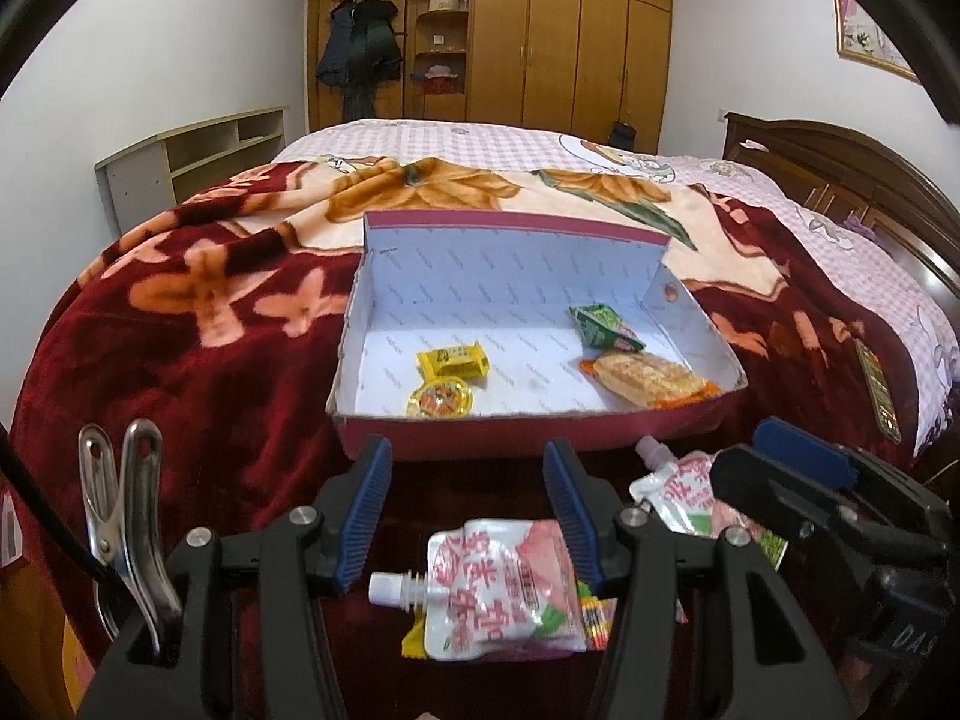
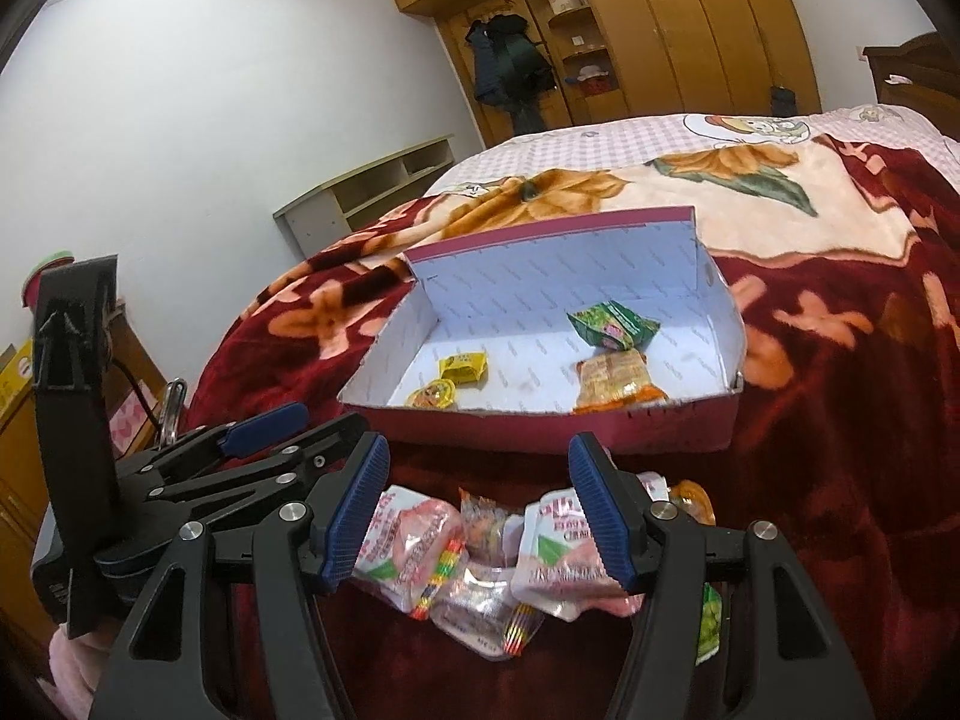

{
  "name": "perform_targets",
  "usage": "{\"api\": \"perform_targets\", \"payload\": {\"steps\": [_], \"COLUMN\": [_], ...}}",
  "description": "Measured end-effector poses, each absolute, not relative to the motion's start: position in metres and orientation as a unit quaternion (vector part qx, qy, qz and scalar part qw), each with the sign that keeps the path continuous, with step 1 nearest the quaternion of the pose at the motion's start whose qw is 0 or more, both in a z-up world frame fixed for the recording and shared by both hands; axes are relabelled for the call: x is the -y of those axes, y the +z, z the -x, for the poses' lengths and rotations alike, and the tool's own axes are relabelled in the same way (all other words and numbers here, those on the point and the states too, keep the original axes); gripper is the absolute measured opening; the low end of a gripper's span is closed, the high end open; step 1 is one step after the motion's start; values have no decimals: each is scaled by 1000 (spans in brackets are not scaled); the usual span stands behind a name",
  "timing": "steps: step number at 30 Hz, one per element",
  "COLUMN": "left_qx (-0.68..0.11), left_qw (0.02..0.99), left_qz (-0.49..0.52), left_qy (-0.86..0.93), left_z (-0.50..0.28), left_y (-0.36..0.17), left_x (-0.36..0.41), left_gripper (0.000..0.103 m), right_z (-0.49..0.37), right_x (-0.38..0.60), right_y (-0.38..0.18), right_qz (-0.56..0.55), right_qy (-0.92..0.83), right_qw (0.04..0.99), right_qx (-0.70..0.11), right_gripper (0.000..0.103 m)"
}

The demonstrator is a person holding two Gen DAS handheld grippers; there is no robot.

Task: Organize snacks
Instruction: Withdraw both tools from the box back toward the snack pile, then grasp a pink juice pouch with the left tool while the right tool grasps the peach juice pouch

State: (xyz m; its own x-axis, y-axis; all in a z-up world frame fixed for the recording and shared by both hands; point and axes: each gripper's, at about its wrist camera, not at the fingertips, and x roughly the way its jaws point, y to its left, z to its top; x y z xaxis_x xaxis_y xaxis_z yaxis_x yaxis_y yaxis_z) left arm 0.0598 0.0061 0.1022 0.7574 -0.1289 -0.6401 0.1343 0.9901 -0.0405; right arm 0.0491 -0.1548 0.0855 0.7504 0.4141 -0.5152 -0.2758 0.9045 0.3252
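Surface: a bed covered by a plush dark-red blanket with orange flowers [image 1: 198, 330], laid over a pink-checked cartoon sheet [image 1: 480, 141].
Box: a shallow cardboard box, maroon outside and white inside [image 1: 498, 276], sits on the blanket, open side up.
Inside the box: a yellow wrapped sweet [image 1: 453, 359] and a round yellow jelly cup [image 1: 440, 398] on the left; a green packet [image 1: 602, 328] and an orange-edged biscuit pack [image 1: 648, 383] on the right.
Loose snacks: a white-and-pink spouted drink pouch [image 1: 498, 594] lies on the blanket just before the box, between the left jaws without visible contact; a second white-and-pink pouch [image 1: 684, 495] lies to its right, in a heap of small packets [image 2: 480, 564].
Left gripper [image 1: 468, 516]: blue pads parted, gripping nothing.
Right gripper [image 2: 477, 516]: jaws apart above the heap, nothing clamped.
Room: white walls, a tall wooden wardrobe [image 1: 570, 30] with dark jackets [image 1: 360, 42] hanging on it, a low pale open shelf unit [image 1: 198, 162] by the wall, a dark wooden headboard [image 1: 840, 174] on the right.
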Motion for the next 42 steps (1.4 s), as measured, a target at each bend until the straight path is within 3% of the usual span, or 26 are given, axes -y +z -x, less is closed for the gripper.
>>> {"api": "perform_targets", "payload": {"steps": [33, 36, 38, 42], "left_qx": [-381, -388, -395, -401], "left_qw": [920, 916, 913, 910], "left_qz": [15, 11, 9, 3], "left_qy": [-84, -96, -101, -101], "left_z": [-23, -23, -25, -27], "left_y": [63, 58, 53, 47], "left_x": [-30, -22, -15, -7], "left_gripper": [56, 62, 77, 79], "right_z": [-15, -14, -13, -12], "right_x": [169, 170, 172, 174], "right_y": [42, 39, 38, 37], "right_qz": [-96, -99, -100, -104], "right_qy": [166, 166, 165, 164], "right_qw": [918, 916, 916, 915], "right_qx": [-348, -352, -352, -353], "right_gripper": [64, 64, 64, 64]}}
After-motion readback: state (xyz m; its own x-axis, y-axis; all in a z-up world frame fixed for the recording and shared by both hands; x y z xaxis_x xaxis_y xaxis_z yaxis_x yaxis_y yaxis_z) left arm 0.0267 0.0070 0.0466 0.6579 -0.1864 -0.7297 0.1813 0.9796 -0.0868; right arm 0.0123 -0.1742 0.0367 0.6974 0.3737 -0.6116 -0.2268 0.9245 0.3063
